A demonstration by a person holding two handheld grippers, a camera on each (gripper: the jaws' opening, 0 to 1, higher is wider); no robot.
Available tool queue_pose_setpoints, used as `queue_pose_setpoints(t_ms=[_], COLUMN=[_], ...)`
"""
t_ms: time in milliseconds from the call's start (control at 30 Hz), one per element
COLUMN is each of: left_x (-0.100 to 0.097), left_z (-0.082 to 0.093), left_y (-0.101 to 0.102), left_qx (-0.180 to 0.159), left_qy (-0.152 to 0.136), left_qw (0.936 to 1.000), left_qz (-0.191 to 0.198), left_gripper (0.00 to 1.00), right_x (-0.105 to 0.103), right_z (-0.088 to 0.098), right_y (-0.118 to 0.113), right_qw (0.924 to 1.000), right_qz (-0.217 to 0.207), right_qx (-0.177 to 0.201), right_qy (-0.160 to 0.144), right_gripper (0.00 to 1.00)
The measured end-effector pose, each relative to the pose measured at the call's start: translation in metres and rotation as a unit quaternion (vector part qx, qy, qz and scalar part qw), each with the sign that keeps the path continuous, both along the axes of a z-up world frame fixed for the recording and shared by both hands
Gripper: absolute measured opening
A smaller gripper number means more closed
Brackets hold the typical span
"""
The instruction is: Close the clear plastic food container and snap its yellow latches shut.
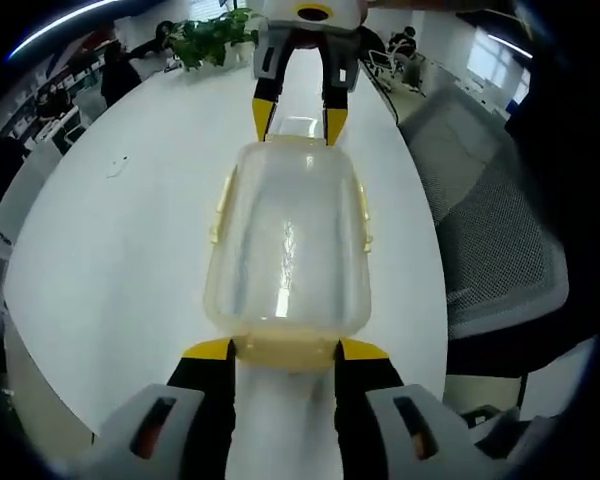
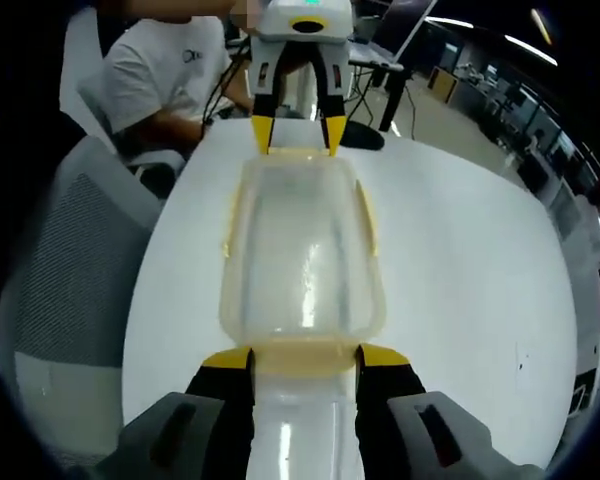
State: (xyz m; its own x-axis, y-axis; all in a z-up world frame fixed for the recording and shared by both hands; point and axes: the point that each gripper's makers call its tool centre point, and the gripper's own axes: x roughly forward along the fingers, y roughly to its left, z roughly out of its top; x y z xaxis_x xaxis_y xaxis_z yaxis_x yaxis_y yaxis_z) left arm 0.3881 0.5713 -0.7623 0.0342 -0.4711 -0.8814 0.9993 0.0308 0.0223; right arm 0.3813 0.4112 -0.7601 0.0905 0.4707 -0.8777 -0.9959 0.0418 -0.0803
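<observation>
At 6 o'clock of the left gripper view, left gripper (image 1: 285, 349): yellow-tipped jaws spread wide, one at each corner of the near yellow end latch (image 1: 285, 351) of the clear plastic food container (image 1: 288, 250), touching or nearly touching it; firm grip not discernible. Container at centre, lid on, resting on the white table (image 1: 120, 250). Side latches (image 1: 221, 205) at 9 and 3 o'clock of the container, lying along its walls; snapped or loose cannot be told. At 12 o'clock, beyond the far end, right gripper (image 1: 298, 122), jaws parted to the same width at the far latch. Grey mesh chair (image 1: 490, 230) at 3 o'clock, off the table edge. Potted plant (image 1: 212, 38) at 11 o'clock on the far table end; seated people in the background at 10 and 1 o'clock.

At 6 o'clock of the right gripper view, right gripper (image 2: 305, 357): jaws wide apart, flanking the near yellow end latch (image 2: 302, 355) of the same container (image 2: 300, 250); clamping not discernible. Container centred on the table (image 2: 460, 260), long axis running 6 to 12 o'clock. At 12 o'clock, left gripper (image 2: 296, 135), jaws parted at the far end. Mesh chair (image 2: 70, 260) at 9 o'clock. Person in a white shirt (image 2: 165, 70) seated at 11 o'clock beyond the table.
</observation>
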Motion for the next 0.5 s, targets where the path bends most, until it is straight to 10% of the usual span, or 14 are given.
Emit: queue_pose_setpoints(t_ms=[500], left_x=[-0.001], left_z=[0.002], left_y=[-0.044], left_qx=[-0.005], left_qy=[-0.001], left_qw=[0.9999], left_qz=[-0.009], left_gripper=[0.37], right_x=[-0.004], right_z=[0.002], right_y=[-0.044], right_qw=[0.9999], right_qz=[-0.01], right_qx=[-0.01], right_qy=[-0.005], right_gripper=[0.38])
